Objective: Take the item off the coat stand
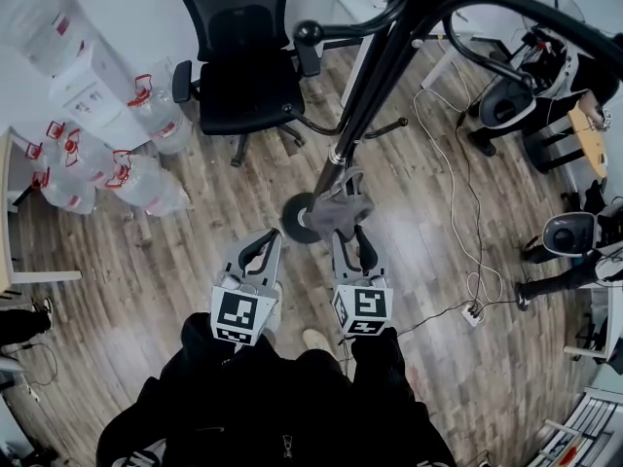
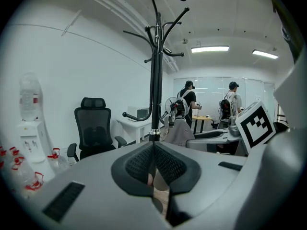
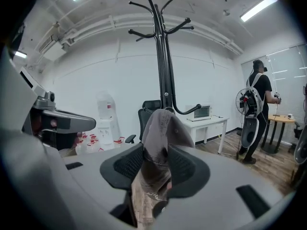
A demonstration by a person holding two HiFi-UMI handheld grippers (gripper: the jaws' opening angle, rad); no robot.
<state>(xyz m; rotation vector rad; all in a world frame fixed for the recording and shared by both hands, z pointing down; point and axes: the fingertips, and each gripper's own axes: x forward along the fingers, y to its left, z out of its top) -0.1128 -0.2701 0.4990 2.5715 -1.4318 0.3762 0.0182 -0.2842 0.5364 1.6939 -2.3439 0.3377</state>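
Note:
The black coat stand's pole (image 1: pixel 375 95) rises from its round base (image 1: pixel 300 217) just ahead of both grippers; its bare hooks (image 3: pixel 160 28) show high in the right gripper view. A grey cap (image 1: pixel 343 205) hangs off the stand, beside the pole's foot, with my right gripper (image 1: pixel 350 230) shut on it. In the right gripper view the cap (image 3: pixel 160 128) is pinched between the pads and droops down over the right gripper (image 3: pixel 156 169). My left gripper (image 1: pixel 263 246) sits beside it, shut and holding nothing (image 2: pixel 153 150).
A black office chair (image 1: pixel 238 56) stands behind the stand. Several water bottles (image 1: pixel 97 178) and a dispenser (image 1: pixel 88 76) are at the left. Cables and a power strip (image 1: pixel 474 311) lie on the wooden floor at the right. Two people (image 2: pixel 188 102) stand near a table far back.

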